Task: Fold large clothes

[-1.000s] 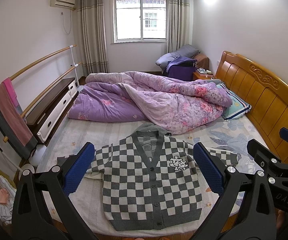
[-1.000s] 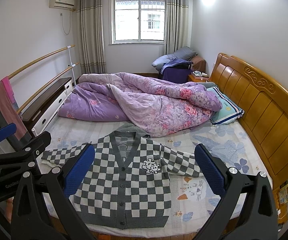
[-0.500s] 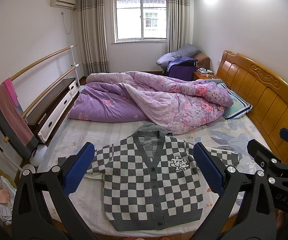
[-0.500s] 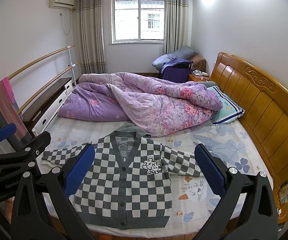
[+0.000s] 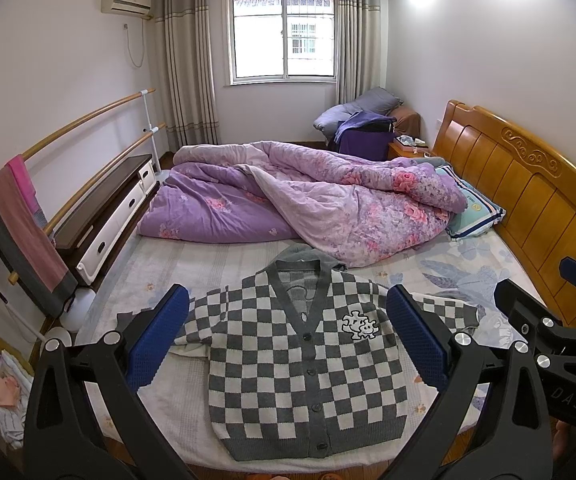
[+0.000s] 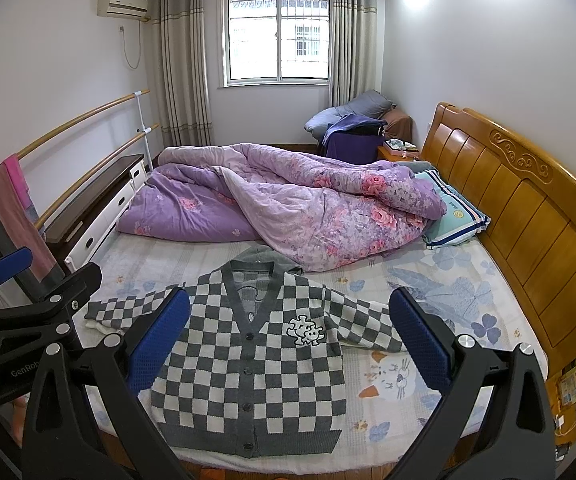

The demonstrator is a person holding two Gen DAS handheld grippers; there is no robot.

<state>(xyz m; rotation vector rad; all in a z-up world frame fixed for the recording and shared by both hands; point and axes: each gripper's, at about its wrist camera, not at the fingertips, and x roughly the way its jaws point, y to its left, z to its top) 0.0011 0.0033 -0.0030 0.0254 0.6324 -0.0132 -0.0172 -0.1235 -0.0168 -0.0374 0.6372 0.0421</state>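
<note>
- We see the checked cardigan (image 5: 304, 368) lying flat and buttoned, face up, near the foot edge of the bed (image 5: 216, 264), both sleeves spread outward; no fold looks made yet.
- Our left gripper (image 5: 288, 336) is spread wide and empty, held above the cardigan without touching it.
- Our right gripper (image 6: 288, 336) is likewise spread and holds nothing.
- We judge the whole task remains: sleeves in, then body folded.
- The rumpled purple quilt (image 5: 328, 204) covers the cardigan's hood edge.
- The left sleeve end is hidden behind a gripper finger in both views, and the hem is cut off near the frame bottom.
</note>
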